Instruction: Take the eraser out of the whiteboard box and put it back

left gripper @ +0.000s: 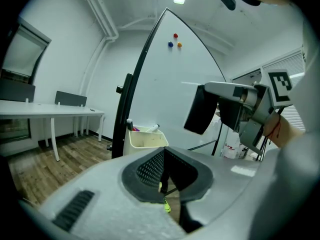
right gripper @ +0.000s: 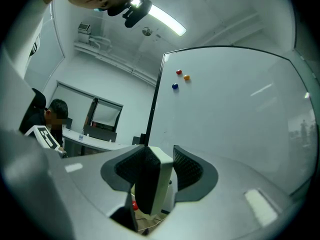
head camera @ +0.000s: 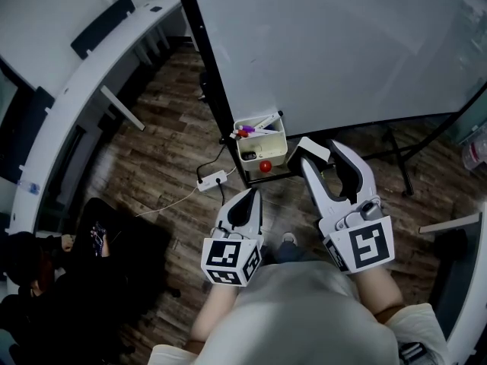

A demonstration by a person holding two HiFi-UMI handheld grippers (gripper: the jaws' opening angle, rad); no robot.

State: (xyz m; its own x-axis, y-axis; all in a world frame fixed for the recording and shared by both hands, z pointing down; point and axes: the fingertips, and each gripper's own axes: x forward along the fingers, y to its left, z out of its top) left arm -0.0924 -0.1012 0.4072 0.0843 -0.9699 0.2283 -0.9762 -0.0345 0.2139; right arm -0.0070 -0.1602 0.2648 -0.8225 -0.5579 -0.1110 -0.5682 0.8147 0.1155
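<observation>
Nearest the lens, a pale shirt front [head camera: 319,318] fills the bottom of the head view, and just beyond it sit the two marker cubes of the tools. Reaching ahead, the right gripper [head camera: 323,160] has its jaws spread partway and clamped on the eraser [head camera: 312,149]. In the right gripper view the eraser stands on edge between the pads, its dark felt face against the left pad and its white back toward the right one. That puts it out of the box [head camera: 266,150] and up in the air, just to the box's right and in front of the lower edge of the whiteboard [head camera: 342,44]. Lower and to the left, the left gripper [head camera: 249,193] has its jaws drawn together with nothing between them; only a sliver of floor shows below the meeting pads in its own view. It points toward the box but is apart from it. The white box hangs on the dark frame at the whiteboard's left edge and holds several markers [head camera: 255,128], with a small red round object [head camera: 265,166] just beneath it. Three small magnets [right gripper: 178,72] cling high on the board. On the wooden floor [head camera: 167,150], a white power strip [head camera: 212,179] lies near the stand's foot. Farther left curves a white desk [head camera: 84,90], and a person in dark clothes [head camera: 76,295] sits beside it.
</observation>
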